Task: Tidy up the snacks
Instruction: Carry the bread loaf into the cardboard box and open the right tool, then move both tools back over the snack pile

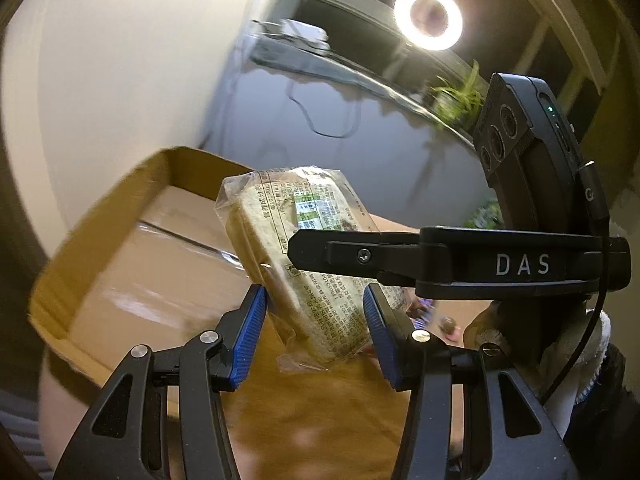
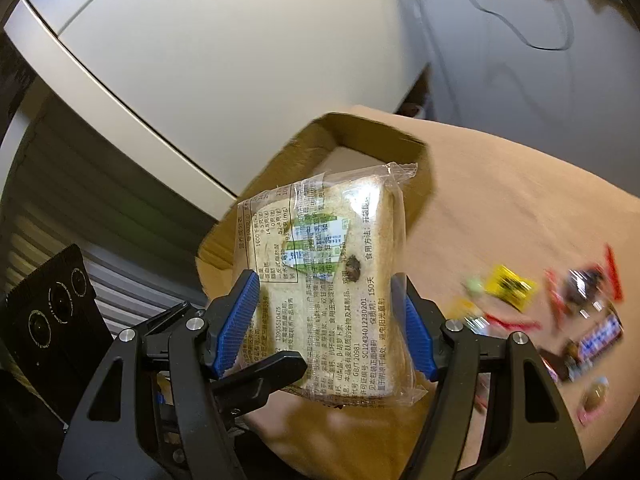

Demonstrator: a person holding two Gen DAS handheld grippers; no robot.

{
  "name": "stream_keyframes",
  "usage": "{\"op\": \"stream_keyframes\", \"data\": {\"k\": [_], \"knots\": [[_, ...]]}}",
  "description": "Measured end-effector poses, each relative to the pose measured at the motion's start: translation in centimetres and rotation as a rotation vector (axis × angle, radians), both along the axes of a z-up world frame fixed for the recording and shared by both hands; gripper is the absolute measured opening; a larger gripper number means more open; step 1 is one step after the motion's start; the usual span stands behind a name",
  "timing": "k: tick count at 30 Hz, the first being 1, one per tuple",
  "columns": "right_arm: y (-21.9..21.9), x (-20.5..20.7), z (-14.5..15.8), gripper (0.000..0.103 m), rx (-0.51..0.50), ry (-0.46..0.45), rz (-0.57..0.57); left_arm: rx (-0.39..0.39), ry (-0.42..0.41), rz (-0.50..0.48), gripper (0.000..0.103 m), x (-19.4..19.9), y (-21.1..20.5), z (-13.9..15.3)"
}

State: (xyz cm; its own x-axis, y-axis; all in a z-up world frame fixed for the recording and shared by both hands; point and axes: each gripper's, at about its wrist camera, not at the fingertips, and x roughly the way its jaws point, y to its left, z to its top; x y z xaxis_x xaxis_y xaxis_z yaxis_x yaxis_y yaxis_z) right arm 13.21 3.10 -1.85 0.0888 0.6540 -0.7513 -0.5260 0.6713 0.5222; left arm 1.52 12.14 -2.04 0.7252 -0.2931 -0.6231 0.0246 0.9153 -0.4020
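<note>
1. One brown counter (image 2: 500, 200) spread beyond both sets of jaws, carrying everything.
2. An open cardboard box (image 1: 132, 248) sat just past the jaws, its visible floor bare, so sorting looked barely begun.
3. A wrapped bread slice (image 2: 332, 280) hung in the air between the jaws, above the counter near the box's edge.
4. The right gripper (image 2: 332, 320) and left gripper (image 1: 316, 332) each stood partly open, blue pads pressed on the packet's opposite sides.
5. Several small snacks (image 2: 560, 312) lay scattered right of the right jaws, still to be packed.
</note>
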Motion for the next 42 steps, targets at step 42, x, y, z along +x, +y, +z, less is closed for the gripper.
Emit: {"op": "stream_keyframes", "data": {"k": [42], "knots": [[-4.1, 1.0, -0.1, 0.074, -0.088, -0.185, -0.034, 0.114, 0.013, 0.159, 0.048, -2.1, 1.1, 0.7]]}}
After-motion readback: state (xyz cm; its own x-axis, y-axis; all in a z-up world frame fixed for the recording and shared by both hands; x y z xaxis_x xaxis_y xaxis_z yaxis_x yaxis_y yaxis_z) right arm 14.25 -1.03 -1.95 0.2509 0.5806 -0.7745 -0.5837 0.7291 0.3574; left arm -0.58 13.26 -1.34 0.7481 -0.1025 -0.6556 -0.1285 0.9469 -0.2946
